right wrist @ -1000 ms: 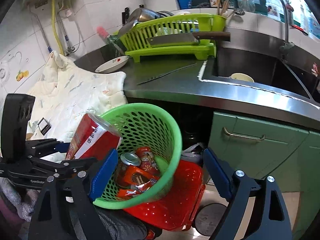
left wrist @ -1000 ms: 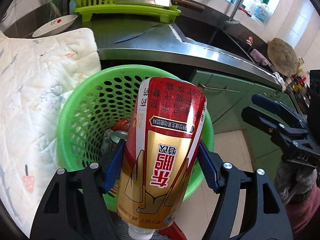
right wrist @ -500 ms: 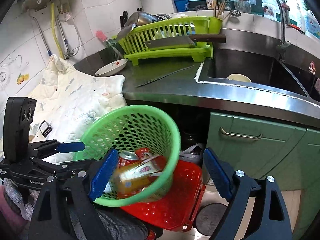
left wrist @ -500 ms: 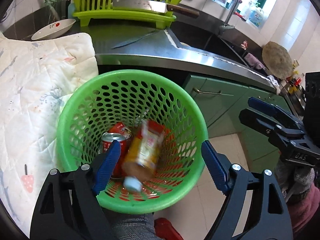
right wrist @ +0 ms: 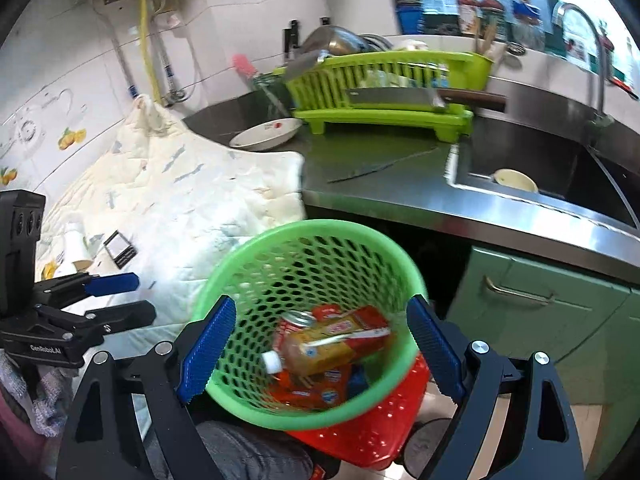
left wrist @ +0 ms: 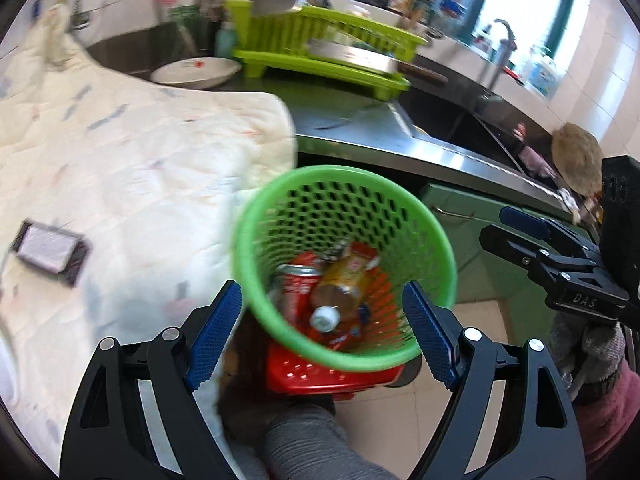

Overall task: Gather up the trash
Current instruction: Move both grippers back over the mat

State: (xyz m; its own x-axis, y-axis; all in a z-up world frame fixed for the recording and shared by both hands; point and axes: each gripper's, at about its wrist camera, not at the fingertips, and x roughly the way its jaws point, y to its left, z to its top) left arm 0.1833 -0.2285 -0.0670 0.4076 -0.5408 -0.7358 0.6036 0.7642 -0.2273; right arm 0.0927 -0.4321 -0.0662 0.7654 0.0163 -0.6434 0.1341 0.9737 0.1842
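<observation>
Both claws hung open and empty above the green basket (left wrist: 434, 236). The left claw (left wrist: 322, 330) and right claw (right wrist: 322, 348) each framed its rim. Inside the basket a bottle (right wrist: 320, 346) lay on its side, cap toward the cameras, touching a red can (left wrist: 296, 286) among wrappers. A red basket (right wrist: 380, 424) sat under it, a quilt (right wrist: 192, 200) just beside it.

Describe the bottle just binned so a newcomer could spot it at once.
Below the counter edge, a green basket sits in a red one. The bottle lies on its side atop the trash. Unlike the red can beside it, it is gold-labelled with a white cap.
</observation>
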